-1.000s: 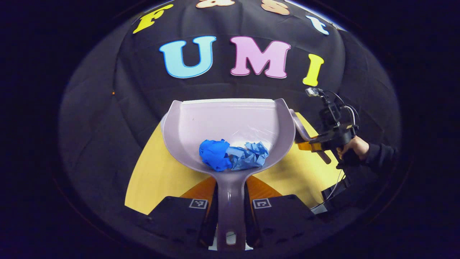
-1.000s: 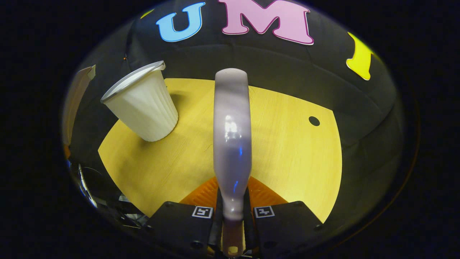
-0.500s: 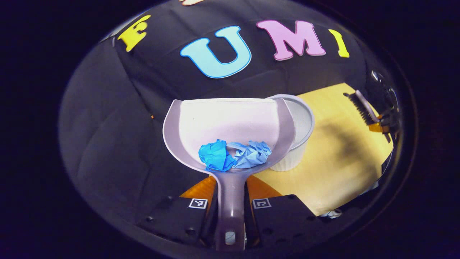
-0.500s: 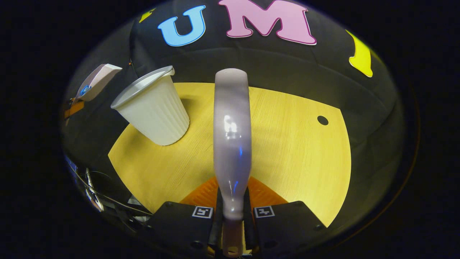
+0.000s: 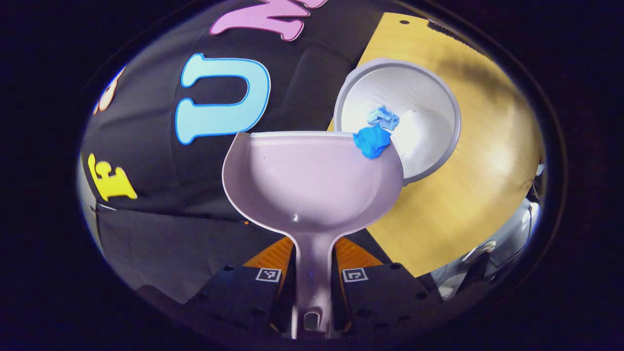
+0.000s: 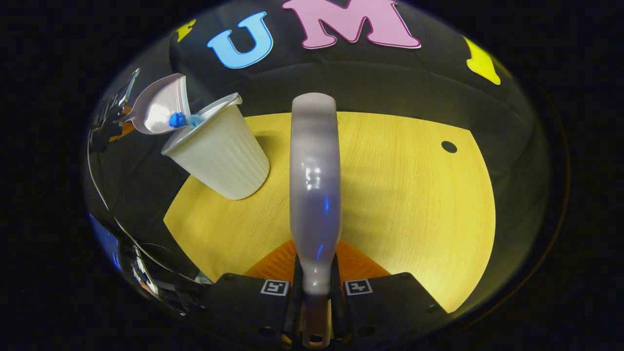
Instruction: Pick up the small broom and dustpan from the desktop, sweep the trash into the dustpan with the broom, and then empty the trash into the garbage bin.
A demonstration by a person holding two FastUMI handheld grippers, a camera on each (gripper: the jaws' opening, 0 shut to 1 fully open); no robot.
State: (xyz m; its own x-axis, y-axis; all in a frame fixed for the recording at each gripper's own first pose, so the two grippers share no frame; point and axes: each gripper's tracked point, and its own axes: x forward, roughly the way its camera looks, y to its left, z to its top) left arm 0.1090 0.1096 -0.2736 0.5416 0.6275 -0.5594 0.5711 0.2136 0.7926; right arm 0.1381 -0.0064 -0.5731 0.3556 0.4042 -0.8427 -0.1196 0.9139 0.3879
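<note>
Here the left gripper (image 5: 312, 280) is clamped on the dustpan (image 5: 312, 180) handle, tipped over the white bin (image 5: 429, 97); blue trash (image 5: 373, 141) sits at its lip. The right gripper (image 6: 314, 292) pinches the broom (image 6: 314, 185) above the table (image 6: 414, 204).

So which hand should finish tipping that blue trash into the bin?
Left. Its hand-held gripper holds the dustpan, tilted over the garbage bin, blue trash at its lip. The right hand-held gripper holds the broom.

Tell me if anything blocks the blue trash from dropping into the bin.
Nothing visible does. The blue trash sits at the tilted dustpan's front lip, right over the open garbage bin, whose mouth is uncovered.
</note>
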